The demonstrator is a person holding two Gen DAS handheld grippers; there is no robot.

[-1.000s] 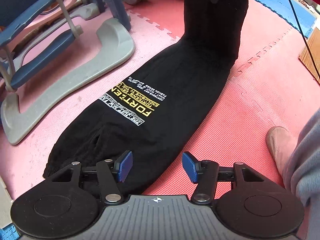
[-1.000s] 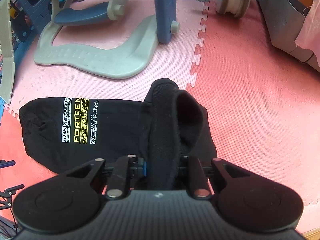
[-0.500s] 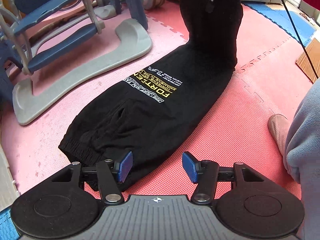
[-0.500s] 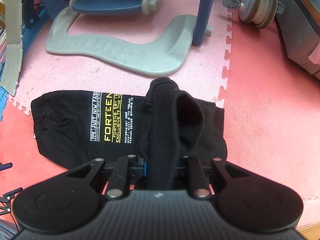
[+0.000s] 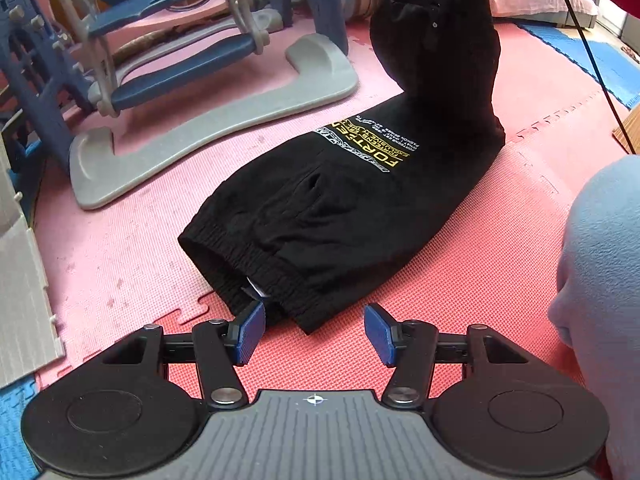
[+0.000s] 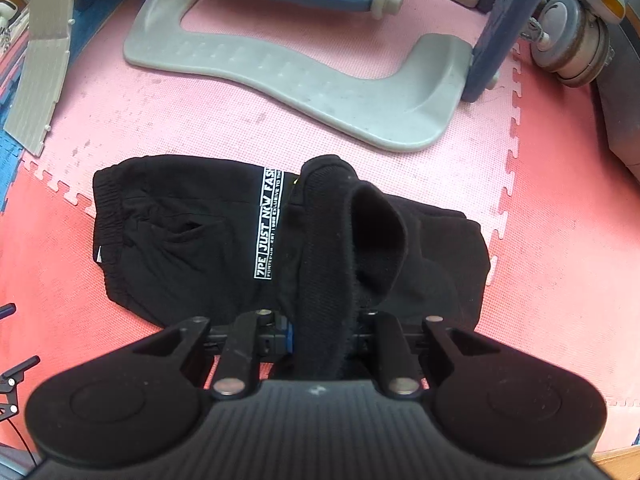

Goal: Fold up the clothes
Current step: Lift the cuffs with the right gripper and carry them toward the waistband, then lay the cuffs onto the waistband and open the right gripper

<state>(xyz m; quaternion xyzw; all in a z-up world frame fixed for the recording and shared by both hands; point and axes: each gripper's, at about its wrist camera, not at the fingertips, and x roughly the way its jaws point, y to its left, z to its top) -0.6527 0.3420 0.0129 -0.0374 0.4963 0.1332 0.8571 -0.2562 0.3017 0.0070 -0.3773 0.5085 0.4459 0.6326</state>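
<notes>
My right claw [image 6: 326, 332] clamps the black sweatpants' [image 5: 340, 208] leg end, lifted above the waistband [image 5: 248, 264], mid-fold on the foam mat [image 5: 460, 280]. My left claw [image 5: 314, 330], released, waits beside that waistband. Next: lay the leg end onto it.

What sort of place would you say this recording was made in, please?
Most likely a home playroom or a child's corner of a living room. The floor is interlocking foam mats in pink, red and blue, a plastic toddler swing stands on a grey base, and a wheeled toy is parked beside it.
</notes>
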